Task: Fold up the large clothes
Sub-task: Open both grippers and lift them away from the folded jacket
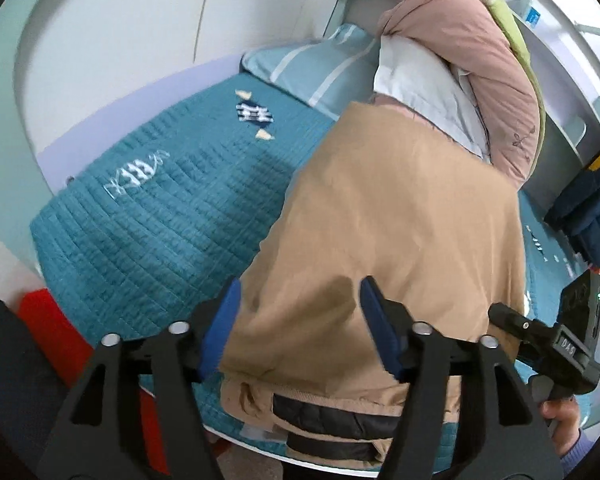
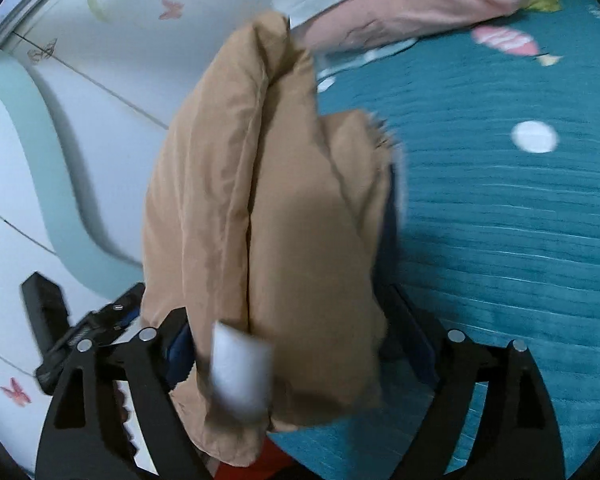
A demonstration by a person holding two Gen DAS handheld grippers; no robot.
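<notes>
A large tan jacket lies lengthwise on the teal quilted bed, its dark lining showing at the near hem. My left gripper is open above the near end of the jacket, blue pads spread on either side of the cloth, not gripping it. In the right wrist view my right gripper has a thick bunched fold of the tan jacket between its fingers and holds it raised above the bed. A white label hangs from that fold. The right gripper also shows in the left wrist view at the lower right.
A pink duvet and white pillow are piled at the head of the bed, next to a striped blue pillow. A dark navy garment lies at the right. A red object stands beside the bed. White wardrobe panels are close by.
</notes>
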